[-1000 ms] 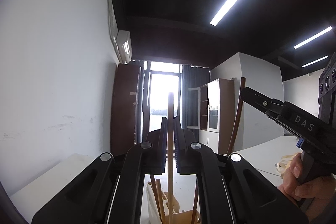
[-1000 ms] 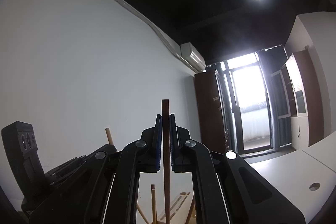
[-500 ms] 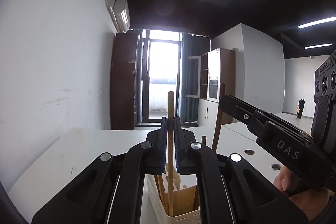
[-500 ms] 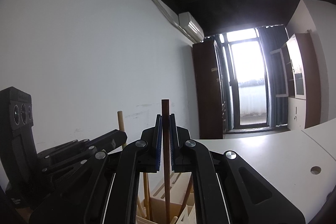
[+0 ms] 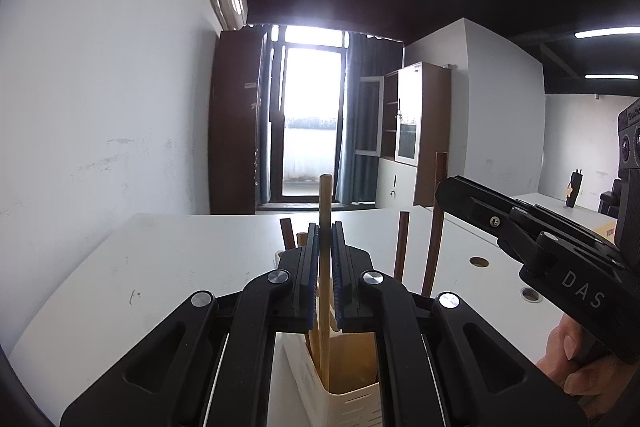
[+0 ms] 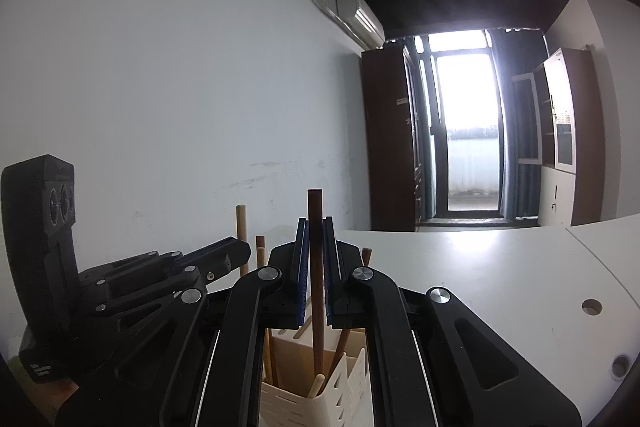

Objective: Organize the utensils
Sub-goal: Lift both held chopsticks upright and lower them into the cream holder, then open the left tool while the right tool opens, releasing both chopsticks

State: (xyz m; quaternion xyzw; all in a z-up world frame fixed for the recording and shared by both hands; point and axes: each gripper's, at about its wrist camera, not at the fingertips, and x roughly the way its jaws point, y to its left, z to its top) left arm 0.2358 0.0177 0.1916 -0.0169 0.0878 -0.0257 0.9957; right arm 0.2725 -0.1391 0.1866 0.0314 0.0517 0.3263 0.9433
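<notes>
Two grippers: each upright over the cream slotted plastic holder (image 5: 352, 399), feeding sticks in.
Left gripper (image 5: 325, 267): jaws pinching pale wooden chopstick (image 5: 325, 203), tip inside holder.
Right gripper (image 6: 315, 263): jaws pinching dark brown chopstick (image 6: 315, 211), tip inside.

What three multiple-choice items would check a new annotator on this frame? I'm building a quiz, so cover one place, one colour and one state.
1. Where do the lower ends of both held sticks point?
A. into the cream holder
B. onto the floor
C. into a drawer

2. What colour is the stick in the right gripper?
A. pale wood
B. dark brown
C. green

3. How does the left gripper stand?
A. wide open, holding nothing
B. shut on a light stick
C. out of view

Answers:
1 A, both shafts run down into the cream holder.
2 B, the dark stick sits in the right gripper.
3 B, the left gripper has its pads against the light stick.
</notes>
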